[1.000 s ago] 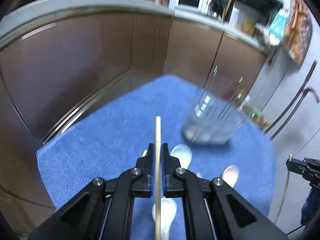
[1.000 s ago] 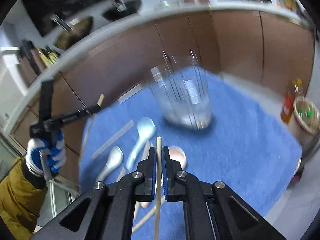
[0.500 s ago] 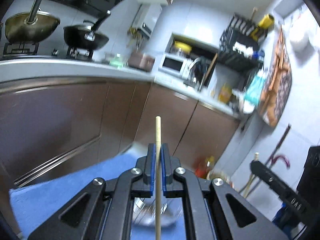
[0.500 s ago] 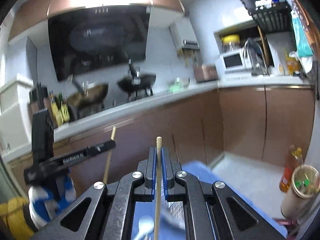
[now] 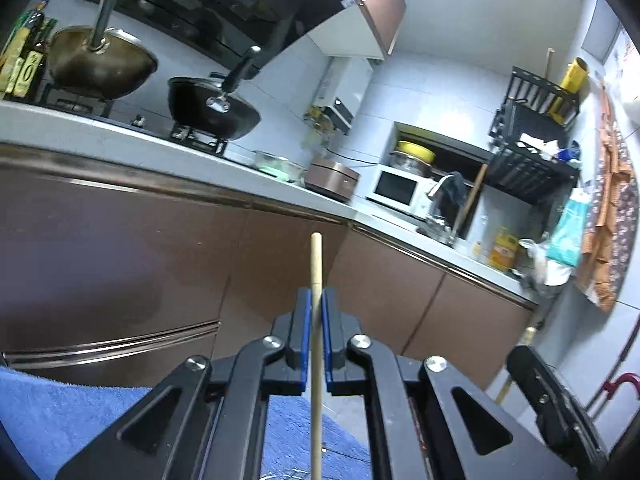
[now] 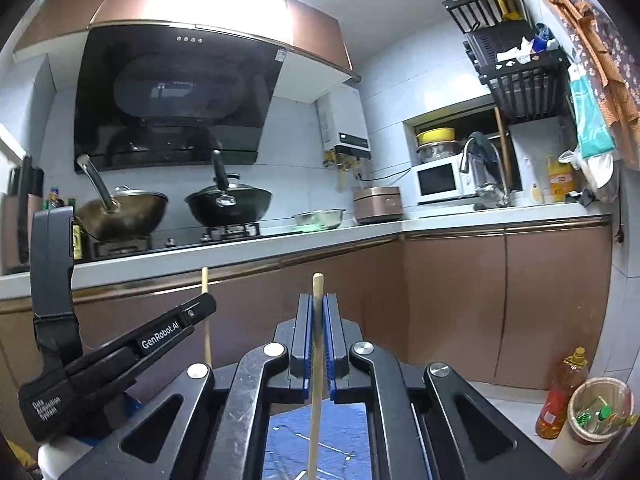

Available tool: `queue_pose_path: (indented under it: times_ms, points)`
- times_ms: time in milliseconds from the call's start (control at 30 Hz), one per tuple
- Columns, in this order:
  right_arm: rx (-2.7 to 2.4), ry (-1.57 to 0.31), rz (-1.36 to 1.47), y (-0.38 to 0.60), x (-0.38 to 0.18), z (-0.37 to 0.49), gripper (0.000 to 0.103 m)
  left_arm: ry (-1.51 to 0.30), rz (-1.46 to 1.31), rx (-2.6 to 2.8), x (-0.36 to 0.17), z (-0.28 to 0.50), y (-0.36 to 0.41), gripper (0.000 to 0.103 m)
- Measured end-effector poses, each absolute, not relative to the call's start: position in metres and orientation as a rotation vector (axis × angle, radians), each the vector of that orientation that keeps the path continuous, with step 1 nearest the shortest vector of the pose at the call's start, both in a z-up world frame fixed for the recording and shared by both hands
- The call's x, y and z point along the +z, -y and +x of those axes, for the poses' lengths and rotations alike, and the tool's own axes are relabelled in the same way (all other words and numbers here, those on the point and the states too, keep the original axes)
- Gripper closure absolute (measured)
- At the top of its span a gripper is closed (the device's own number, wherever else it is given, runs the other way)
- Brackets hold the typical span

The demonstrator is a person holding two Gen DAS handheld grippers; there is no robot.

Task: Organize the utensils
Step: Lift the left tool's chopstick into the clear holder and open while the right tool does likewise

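Left claw (image 5: 316,300) is clamped on a wooden chopstick (image 5: 316,264), held upright; the tip stands clear above the blue pads. Right claw (image 6: 316,308) is likewise clamped on a second chopstick (image 6: 317,344), also upright. In the right wrist view the left claw sits just beside, to the left, apart from the right claw. Below both, a blue towel (image 5: 60,412) covers the bench. Beyond its edge lies open room, then brown cabinet doors (image 6: 552,300) and the worktop carrying two woks (image 6: 228,200).

Both wrist views low, tilted up toward kitchen counter (image 5: 256,184); shared: woks, microwave (image 6: 440,179).
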State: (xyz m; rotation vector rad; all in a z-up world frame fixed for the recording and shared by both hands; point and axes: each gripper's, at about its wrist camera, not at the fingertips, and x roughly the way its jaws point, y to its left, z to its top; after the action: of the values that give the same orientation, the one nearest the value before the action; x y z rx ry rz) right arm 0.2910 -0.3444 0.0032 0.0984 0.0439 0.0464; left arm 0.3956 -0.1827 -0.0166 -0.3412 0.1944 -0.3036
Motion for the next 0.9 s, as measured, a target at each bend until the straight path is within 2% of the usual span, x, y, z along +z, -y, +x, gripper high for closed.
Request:
queue_pose_path:
  times_ms: [167, 333, 400, 467, 633, 733, 833, 900]
  points:
    - [0.018, -0.082, 0.068, 0.339, -0.036, 0.294, 0.097, -0.19, -0.312, -0.245, -0.059, 0.4, 0.189, 0.098]
    - [0.011, -0.132, 0.048, 0.334, -0.058, 0.283, 0.095, -0.181, -0.286, -0.232, -0.076, 0.385, 0.187, 0.094]
    - [0.022, -0.154, 0.063, 0.335, -0.056, 0.277, 0.083, -0.183, -0.284, -0.238, -0.074, 0.378, 0.184, 0.084]
    - [0.007, -0.16, 0.071, 0.337, -0.053, 0.268, 0.072, -0.182, -0.271, -0.237, -0.07, 0.368, 0.179, 0.08]
    - [0.0, -0.161, 0.126, 0.346, -0.036, 0.235, 0.056, -0.185, -0.224, -0.23, -0.051, 0.336, 0.164, 0.07]
    - [-0.003, -0.168, 0.156, 0.348, -0.024, 0.207, 0.042, -0.187, -0.193, -0.229, -0.038, 0.311, 0.152, 0.063]
    - [-0.007, -0.182, 0.149, 0.343, -0.014, 0.182, 0.025, -0.182, -0.154, -0.214, -0.025, 0.285, 0.14, 0.057]
    - [-0.009, -0.182, 0.142, 0.339, -0.006, 0.164, 0.009, -0.179, -0.119, -0.206, -0.019, 0.267, 0.131, 0.049]
